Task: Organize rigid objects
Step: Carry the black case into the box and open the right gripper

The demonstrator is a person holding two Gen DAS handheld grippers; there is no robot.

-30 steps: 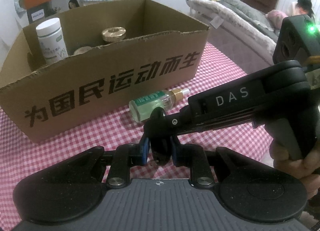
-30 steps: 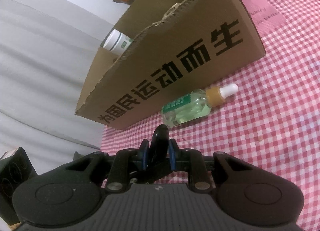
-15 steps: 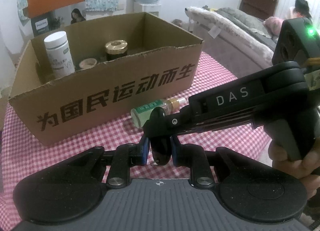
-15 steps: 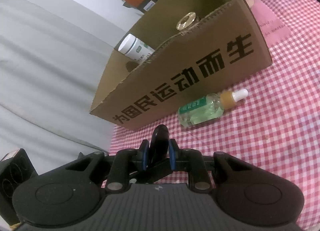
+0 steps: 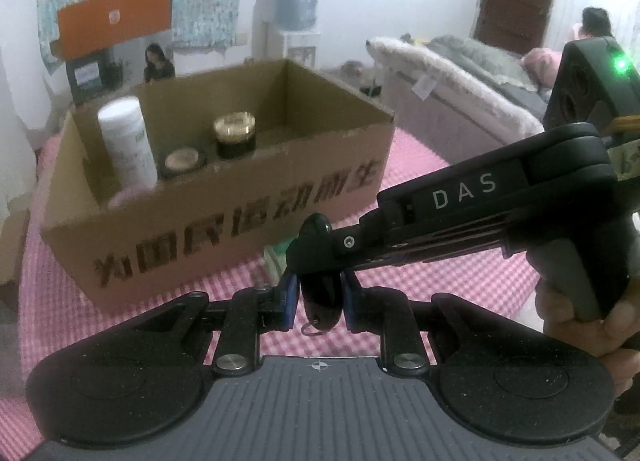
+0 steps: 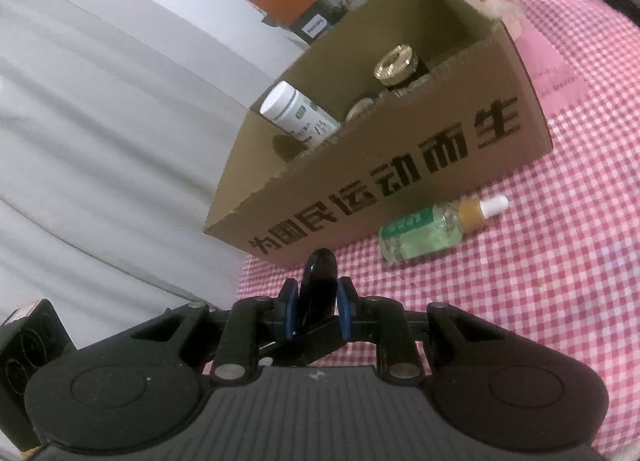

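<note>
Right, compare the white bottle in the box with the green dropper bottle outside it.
The white bottle stands upright inside the cardboard box; the green dropper bottle lies on its side on the checked cloth in front of the box. The white bottle is opaque, the green dropper bottle see-through with a tan collar. Both carry green labels.

Ahead of the left claw (image 5: pixel 318 303) stands a matt brown corrugated cardboard box (image 5: pixel 248 197) with a ragged torn rim and black print. Inside it, a smooth white plastic bottle (image 5: pixel 127 143) and a dark jar (image 5: pixel 235 139) with a shiny gold metal-look lid. Just past the right claw (image 6: pixel 317 311), a clear glossy bottle (image 6: pixel 424 237) lies on the counter's (image 6: pixel 540 301) pink checked cloth. Both claws are matt speckled black plastic with blue pads (image 5: pixel 289 301), pinching a glossy black fob (image 6: pixel 318 285).
</note>
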